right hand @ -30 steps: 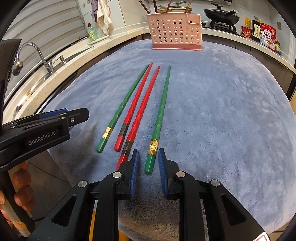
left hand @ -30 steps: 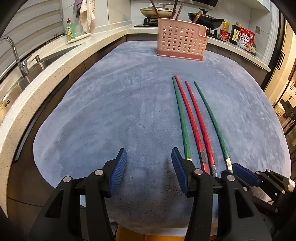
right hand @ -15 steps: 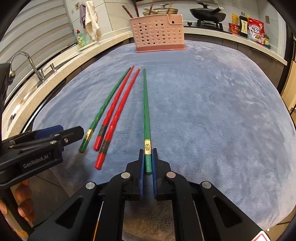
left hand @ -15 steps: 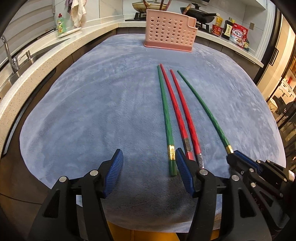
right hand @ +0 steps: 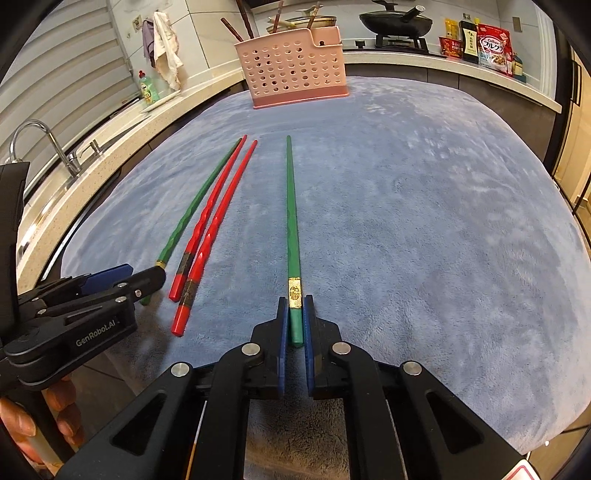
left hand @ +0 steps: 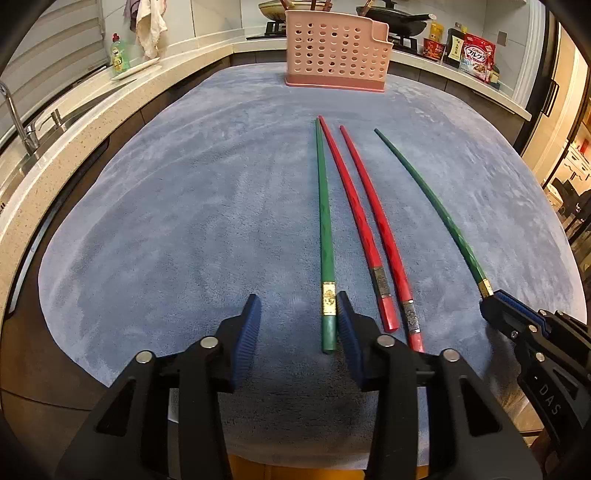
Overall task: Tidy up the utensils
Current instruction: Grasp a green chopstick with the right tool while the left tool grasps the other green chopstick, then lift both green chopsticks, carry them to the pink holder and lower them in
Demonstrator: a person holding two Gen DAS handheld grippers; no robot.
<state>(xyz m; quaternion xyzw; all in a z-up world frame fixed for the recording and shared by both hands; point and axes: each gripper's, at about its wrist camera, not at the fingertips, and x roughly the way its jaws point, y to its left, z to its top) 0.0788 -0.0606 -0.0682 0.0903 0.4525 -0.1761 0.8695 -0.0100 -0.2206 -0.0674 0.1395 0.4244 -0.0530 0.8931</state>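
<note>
On the blue-covered desk (right hand: 424, 229) your right hand-held gripper (right hand: 295, 325) clamps one green chopstick (right hand: 291, 221), your left hand-held gripper (left hand: 295, 325) gapes around another green chopstick (left hand: 325, 236); next, squeeze, then carry both to the pink basket (right hand: 291, 70).

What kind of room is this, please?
Most likely a home kitchen. A sink faucet stands at the counter, a black wok sits on a gas stove, and a green dish soap bottle stands nearby.

Green chopsticks (right hand: 291, 206), gold bands; red chopsticks (left hand: 369, 221), dark bands; pink perforated basket (left hand: 336, 51); blue-grey cloth (left hand: 184, 221).
</note>
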